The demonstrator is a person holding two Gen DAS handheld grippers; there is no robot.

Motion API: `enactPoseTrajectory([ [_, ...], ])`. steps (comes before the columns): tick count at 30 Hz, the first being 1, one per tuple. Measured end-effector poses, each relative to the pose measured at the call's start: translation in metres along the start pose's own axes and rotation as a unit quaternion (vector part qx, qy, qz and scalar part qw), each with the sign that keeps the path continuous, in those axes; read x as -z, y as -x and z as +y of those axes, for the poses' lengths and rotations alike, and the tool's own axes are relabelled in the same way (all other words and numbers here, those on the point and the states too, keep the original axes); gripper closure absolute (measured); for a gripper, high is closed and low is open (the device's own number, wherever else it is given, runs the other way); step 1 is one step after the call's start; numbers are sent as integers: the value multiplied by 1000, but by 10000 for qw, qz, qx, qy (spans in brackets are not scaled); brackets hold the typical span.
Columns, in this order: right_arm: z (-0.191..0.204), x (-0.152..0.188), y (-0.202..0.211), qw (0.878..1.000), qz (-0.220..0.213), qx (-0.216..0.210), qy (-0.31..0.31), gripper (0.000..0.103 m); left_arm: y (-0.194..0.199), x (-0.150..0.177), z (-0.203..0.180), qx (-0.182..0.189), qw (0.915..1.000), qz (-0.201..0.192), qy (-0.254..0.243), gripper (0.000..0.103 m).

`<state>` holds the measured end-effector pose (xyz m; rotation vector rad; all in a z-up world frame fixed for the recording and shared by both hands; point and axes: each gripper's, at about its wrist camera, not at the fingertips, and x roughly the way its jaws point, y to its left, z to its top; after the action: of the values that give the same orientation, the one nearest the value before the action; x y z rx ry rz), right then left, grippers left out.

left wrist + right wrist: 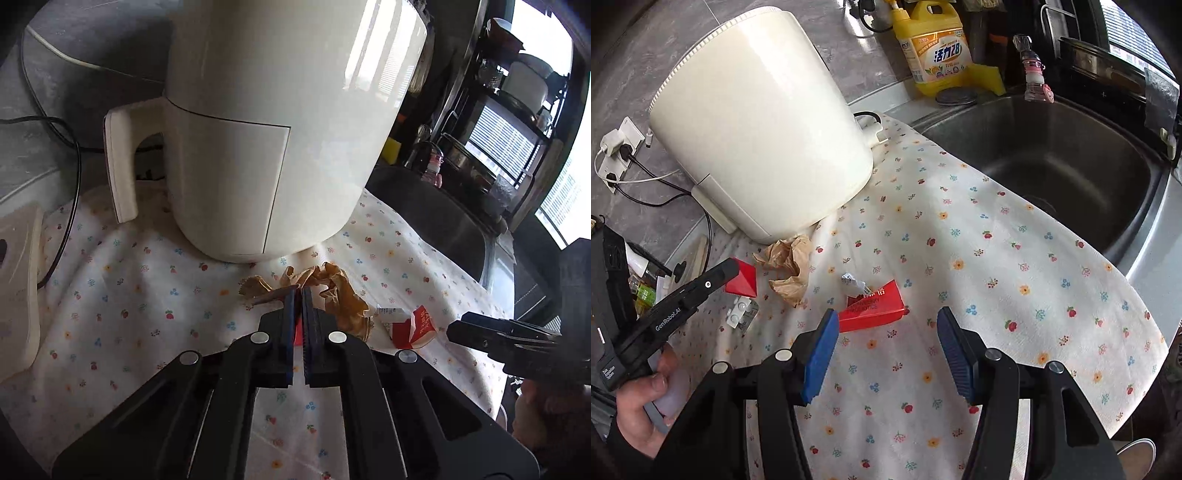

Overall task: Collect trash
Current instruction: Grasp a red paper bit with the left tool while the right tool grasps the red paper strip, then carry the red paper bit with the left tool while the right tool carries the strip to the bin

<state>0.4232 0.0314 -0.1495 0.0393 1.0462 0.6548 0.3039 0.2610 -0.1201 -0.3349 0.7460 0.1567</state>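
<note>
My left gripper (pixel 299 295) is shut on a red piece of packaging (pixel 743 280), held just above the floral cloth; only a red sliver shows between its fingers (pixel 298 332). Crumpled brown paper (pixel 332 291) lies just beyond it, at the foot of the air fryer; it also shows in the right wrist view (pixel 788 264). A red carton (pixel 873 308) with a small white scrap (pixel 852 283) beside it lies on the cloth; the carton also appears in the left wrist view (pixel 413 326). My right gripper (pixel 886 325) is open, just short of the red carton. A blister pack (pixel 740 312) lies under the left gripper.
A cream air fryer (pixel 757 122) stands at the back of the floral cloth (pixel 997 295). A steel sink (pixel 1063 158) lies to the right, with a yellow detergent bottle (pixel 934 48) behind it. Wall sockets and cables (pixel 620 155) are at the left.
</note>
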Motion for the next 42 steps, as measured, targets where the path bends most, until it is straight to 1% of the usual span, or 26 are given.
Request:
enactPoseTrajectory([
  [2, 3, -1, -5, 10000, 49, 8, 35, 46, 7, -2, 4, -15, 10000, -66, 38, 99],
  [3, 5, -2, -8, 10000, 65, 20, 45, 44, 11, -2, 6, -25, 9999, -92, 42, 99],
  [5, 8, -3, -15, 9999, 100, 76, 70, 39, 17, -2, 8, -45, 9999, -131, 22, 99],
  [6, 9, -3, -19, 9998, 114, 108, 86, 34, 20, -2, 9, -50, 9999, -155, 9, 99],
  [8, 10, -3, -25, 9997, 136, 184, 124, 34, 27, 0, 12, -47, 9998, -196, -2, 99],
  [9, 10, -3, -28, 9996, 167, 199, 125, 45, 30, 1, 14, -45, 9998, -214, 4, 99],
  [10, 10, -2, -30, 9996, 236, 136, 104, 61, 34, 3, 16, -38, 9997, -231, 13, 99],
  [11, 10, -1, -30, 9996, 253, 141, 57, 61, 37, 4, 17, -30, 9997, -247, 22, 99],
  [13, 13, 3, -22, 9997, 146, 198, 53, 62, 44, 8, 20, -4, 9996, -272, 42, 99],
  [14, 15, 5, -17, 9997, 107, 183, 75, 64, 47, 10, 21, 15, 9996, -282, 49, 99],
  [15, 17, 8, -14, 9996, 157, 221, 123, 92, 49, 13, 22, 37, 9996, -285, 56, 99],
  [19, 20, 24, 2, 9993, 90, 364, 70, 93, 60, 24, 22, 157, 9994, -292, 26, 99],
  [25, 30, 51, 31, 9988, -138, 466, -68, 93, 77, 41, 20, 401, 9987, -282, -101, 99],
  [32, 29, 97, 68, 9961, -271, 709, -445, 93, 84, 72, 13, 756, 9966, -117, -294, 99],
  [37, 17, 125, 92, 9935, -307, 882, -659, 94, 81, 84, -2, 1012, 9941, 39, -376, 99],
  [42, -7, 142, 117, 9888, -448, 1062, -949, 94, 81, 84, -34, 1255, 9902, 51, -618, 99],
])
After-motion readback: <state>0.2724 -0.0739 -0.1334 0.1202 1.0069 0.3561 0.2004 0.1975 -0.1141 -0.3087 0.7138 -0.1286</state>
